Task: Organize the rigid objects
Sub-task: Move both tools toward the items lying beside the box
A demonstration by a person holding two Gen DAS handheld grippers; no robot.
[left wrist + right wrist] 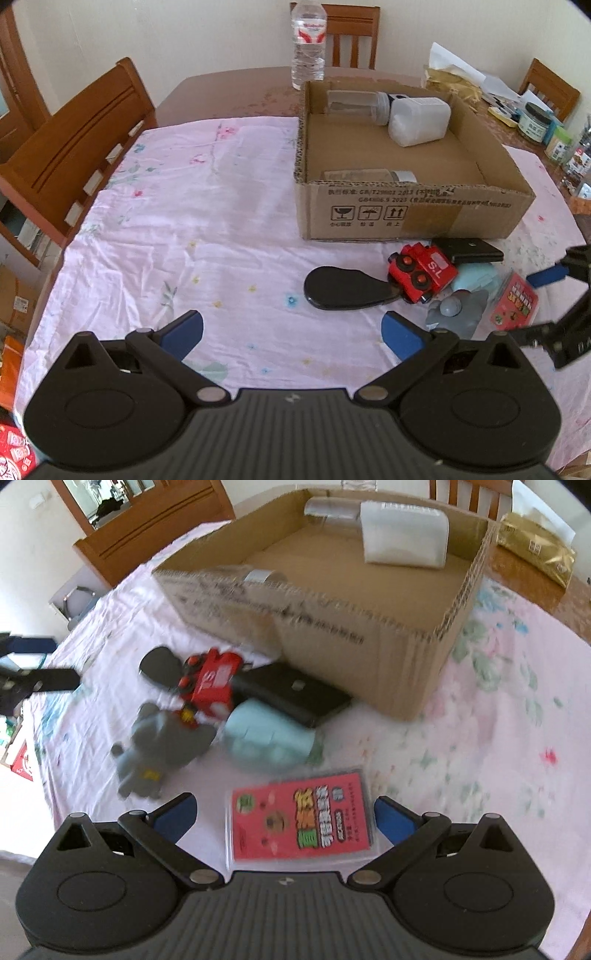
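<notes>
A cardboard box [413, 210] holds two clear jars [358, 105] and a white container [421, 120]. In front of it lie a red toy vehicle [424, 273], a black oval piece [343, 288], a flat black case [469, 249], a light blue object [476, 278], a grey figure [461, 310] and a pink card case [301, 823]. My left gripper [291, 332] hangs open over bare cloth, left of the pile. My right gripper [284, 812] is open, its fingers either side of the pink card case without touching it.
A water bottle [308, 44] stands behind the box. Wooden chairs [81, 147] line the left and far sides. Jars and papers [535, 118] crowd the table's right end, with a gold pack [535, 550] beside the box. Pink floral cloth [203, 221] covers the table.
</notes>
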